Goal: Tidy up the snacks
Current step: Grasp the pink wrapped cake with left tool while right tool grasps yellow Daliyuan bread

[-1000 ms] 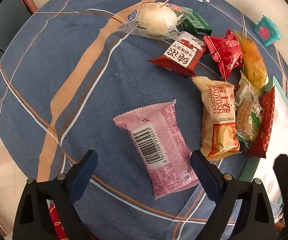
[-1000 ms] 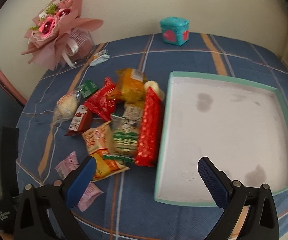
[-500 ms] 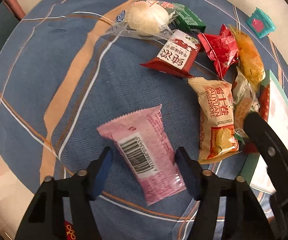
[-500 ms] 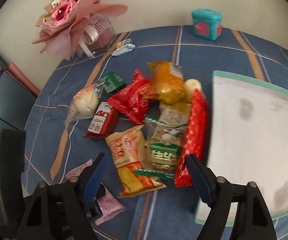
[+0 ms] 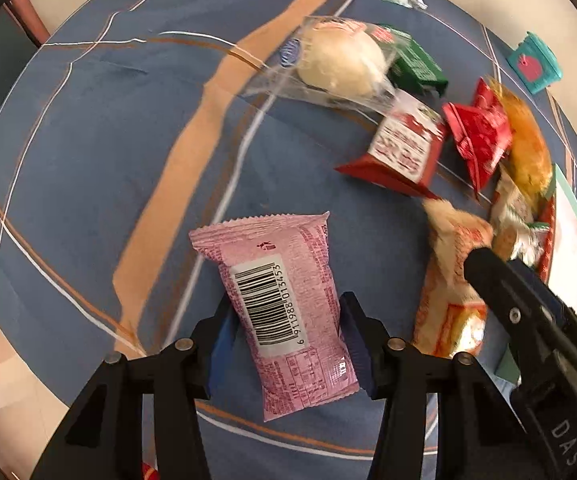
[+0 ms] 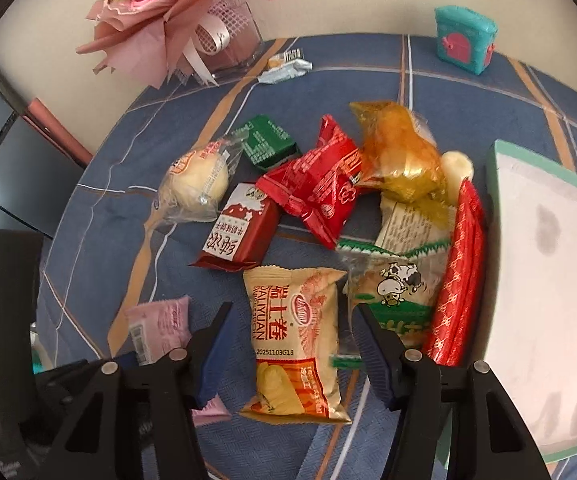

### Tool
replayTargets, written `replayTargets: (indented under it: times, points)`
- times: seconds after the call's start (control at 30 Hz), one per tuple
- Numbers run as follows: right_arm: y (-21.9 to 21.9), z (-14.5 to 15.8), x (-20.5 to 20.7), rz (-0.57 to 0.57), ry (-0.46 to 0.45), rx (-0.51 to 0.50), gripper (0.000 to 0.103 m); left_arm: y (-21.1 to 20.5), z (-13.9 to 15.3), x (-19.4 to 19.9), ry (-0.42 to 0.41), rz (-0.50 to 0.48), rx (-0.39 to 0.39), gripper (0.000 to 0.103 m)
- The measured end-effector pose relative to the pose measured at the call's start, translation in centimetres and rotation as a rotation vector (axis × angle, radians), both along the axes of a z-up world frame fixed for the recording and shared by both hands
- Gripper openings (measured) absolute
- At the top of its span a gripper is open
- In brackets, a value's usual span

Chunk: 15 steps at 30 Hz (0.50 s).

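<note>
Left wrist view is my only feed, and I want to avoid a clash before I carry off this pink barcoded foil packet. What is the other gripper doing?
Observer: The right gripper is open. Its jaws straddle the beige Swiss-roll packet, with a gap on each side.
Operator: My left gripper is clamped on the pink foil packet. Is the white tray with the mint-green rim free?
Observer: The part of the tray that the right wrist view shows holds no snacks, only grey smudges.
Operator: Anything at the table's far edge?
Observer: A pink paper-wrapped flower bouquet stands there, against the wall.
</note>
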State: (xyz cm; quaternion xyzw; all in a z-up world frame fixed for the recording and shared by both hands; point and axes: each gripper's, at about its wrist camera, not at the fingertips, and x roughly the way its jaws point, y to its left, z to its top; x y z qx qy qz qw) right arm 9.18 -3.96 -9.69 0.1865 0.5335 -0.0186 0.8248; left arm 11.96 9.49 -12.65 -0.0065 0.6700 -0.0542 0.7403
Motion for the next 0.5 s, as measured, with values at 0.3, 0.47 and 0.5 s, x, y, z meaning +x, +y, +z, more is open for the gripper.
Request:
replayTargets:
  times: [0.3,0.47,0.5]
  points:
    - [1.8,-1.6,0.7,0.047,0.076,-0.027,0.060,2.2,-1.9,2.9,-0.027,0.003,0.017,0.052]
    - [2.5,-3.1,1.2,0.055,0.110,-0.064,0.059,1.3,-2.6,3.3,-0.034,-0.015,0.025,0.052]
    - [2.7,-3.1,1.3,0.059,0.110,-0.074,0.059,1.6,-2.5,3.1,-0.035,-0.015,0.025,0.052]
